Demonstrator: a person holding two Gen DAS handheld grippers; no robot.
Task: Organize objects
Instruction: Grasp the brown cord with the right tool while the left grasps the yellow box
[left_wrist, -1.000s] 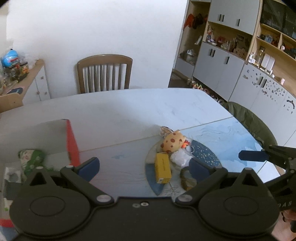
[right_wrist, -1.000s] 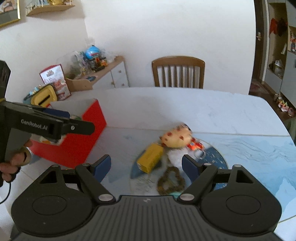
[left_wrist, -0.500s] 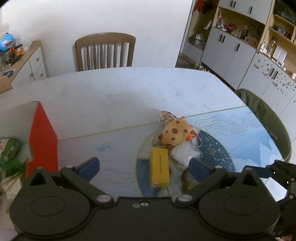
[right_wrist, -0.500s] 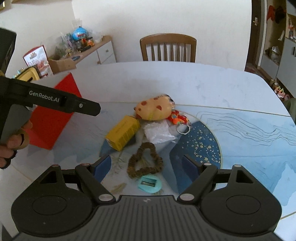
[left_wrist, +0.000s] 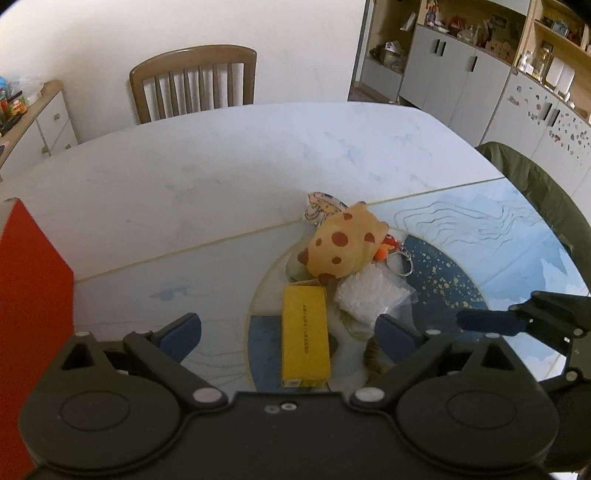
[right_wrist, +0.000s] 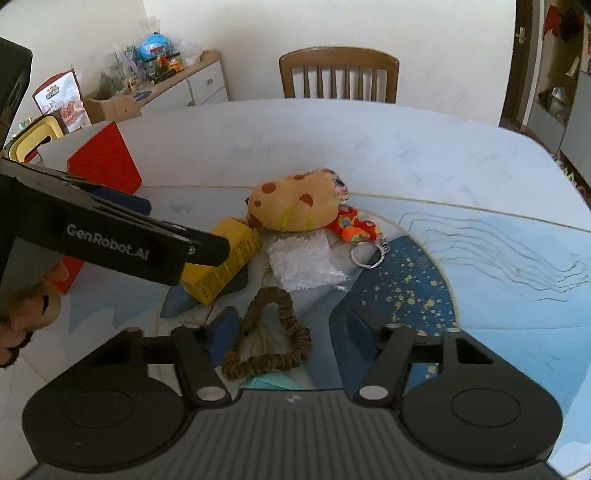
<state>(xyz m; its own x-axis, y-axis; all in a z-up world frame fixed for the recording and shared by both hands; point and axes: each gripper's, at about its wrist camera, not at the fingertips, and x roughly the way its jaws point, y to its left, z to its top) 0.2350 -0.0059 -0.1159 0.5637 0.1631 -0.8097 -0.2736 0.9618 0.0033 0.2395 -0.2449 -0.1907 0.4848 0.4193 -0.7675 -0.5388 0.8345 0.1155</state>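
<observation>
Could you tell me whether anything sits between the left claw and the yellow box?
Nothing visible does. The left claw is open with the yellow box directly ahead between its fingers; the spotted plush and plastic bag lie beyond it.

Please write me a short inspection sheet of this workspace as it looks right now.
Surface: marbled table with blue round pattern.
Job's things: yellow box, spotted plush, clear bag, orange keychain, brown braided loop, clustered together; red box at the table's left.
Clutter: teal item, mostly hidden by right gripper.
Grippers: left gripper open, empty; right gripper open over the loop.
Cables: nothing seen.
Surroundings: wooden chair, cabinets, sideboard.
</observation>
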